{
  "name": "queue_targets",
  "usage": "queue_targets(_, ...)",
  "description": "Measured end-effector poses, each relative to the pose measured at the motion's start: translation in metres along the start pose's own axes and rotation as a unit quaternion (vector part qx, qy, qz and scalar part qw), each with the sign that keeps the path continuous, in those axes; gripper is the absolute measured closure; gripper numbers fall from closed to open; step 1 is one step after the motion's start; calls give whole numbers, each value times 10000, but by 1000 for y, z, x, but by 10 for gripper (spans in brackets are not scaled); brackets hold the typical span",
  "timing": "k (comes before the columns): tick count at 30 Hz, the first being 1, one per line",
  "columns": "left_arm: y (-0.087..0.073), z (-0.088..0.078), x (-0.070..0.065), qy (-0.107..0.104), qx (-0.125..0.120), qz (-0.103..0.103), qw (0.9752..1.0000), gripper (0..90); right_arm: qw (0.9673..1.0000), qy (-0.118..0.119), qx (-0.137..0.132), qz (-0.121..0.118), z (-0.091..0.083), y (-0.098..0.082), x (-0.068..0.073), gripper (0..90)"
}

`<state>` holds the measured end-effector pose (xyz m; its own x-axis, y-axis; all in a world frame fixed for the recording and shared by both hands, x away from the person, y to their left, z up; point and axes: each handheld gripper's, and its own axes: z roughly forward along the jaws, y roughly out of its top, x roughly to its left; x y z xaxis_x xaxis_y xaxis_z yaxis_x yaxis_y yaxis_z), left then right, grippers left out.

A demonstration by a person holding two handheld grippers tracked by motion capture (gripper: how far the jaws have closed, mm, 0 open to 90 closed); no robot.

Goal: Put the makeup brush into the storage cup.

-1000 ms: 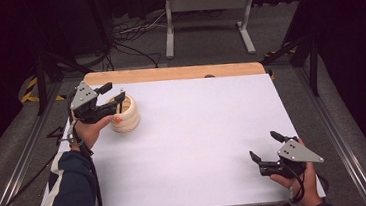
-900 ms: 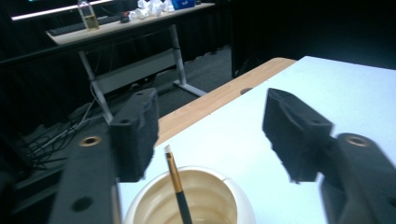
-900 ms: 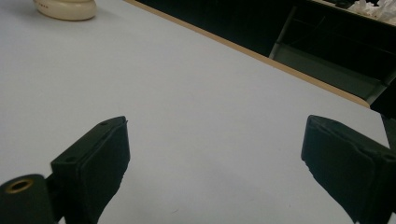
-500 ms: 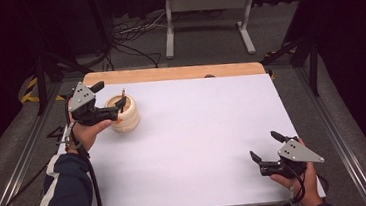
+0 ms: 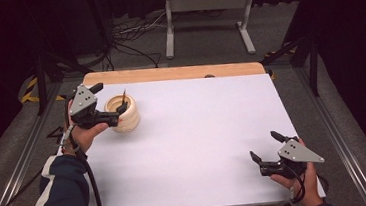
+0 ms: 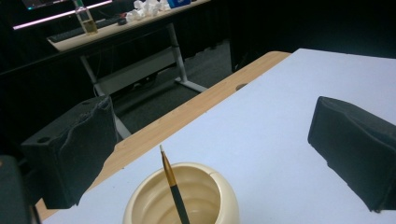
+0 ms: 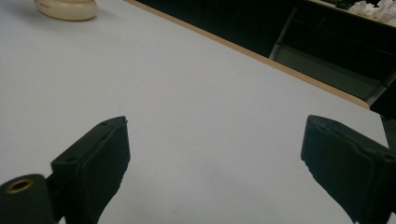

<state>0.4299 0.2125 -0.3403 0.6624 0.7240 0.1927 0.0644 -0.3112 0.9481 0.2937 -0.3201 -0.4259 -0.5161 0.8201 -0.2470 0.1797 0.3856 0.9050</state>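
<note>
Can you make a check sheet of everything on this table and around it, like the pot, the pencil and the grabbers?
Surface: white table, wooden strip along its far edge, bare in the middle.
Job's things: cream pot near the far left corner; pencil stands tilted inside it.
Clutter: nothing seen on the table.
Grippers: left gripper behind the pot, jaws just opened wide, pencil free between them. Right gripper low at the near right, jaws open, holding nothing.
Cables: a black cable trails along the left sleeve; more lie on the floor beyond.
Surroundings: dark room, grey desk frame behind the table.
</note>
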Motion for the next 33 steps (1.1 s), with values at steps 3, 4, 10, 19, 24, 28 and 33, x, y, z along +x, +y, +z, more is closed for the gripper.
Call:
queue_targets(3,2,-3,-3,-45,5,104,9999,21,10000,0,-5,7,0,0,0,86)
queue_targets(4,3,-4,-4,-63,5,130,9999,21,10000,5,-3,5,0,0,0,86)
queue_targets(10,7,-11,-10,-91,73,330,9994,24,10000,10,-2,-10,0,0,0,86)
queue_targets(19,5,-20,-12,-64,140,522,9985,27,10000,8,8,-28,0,0,1,86)
queue_targets(24,1,-22,-17,-144,224,620,9977,28,10000,9,7,-25,0,0,1,87)
queue_targets(28,-2,-24,-20,-195,268,680,9971,28,10000,12,14,-32,1,0,1,86)
queue_targets(33,-6,-27,-24,-255,286,726,9966,27,10000,6,4,-34,1,0,1,86)
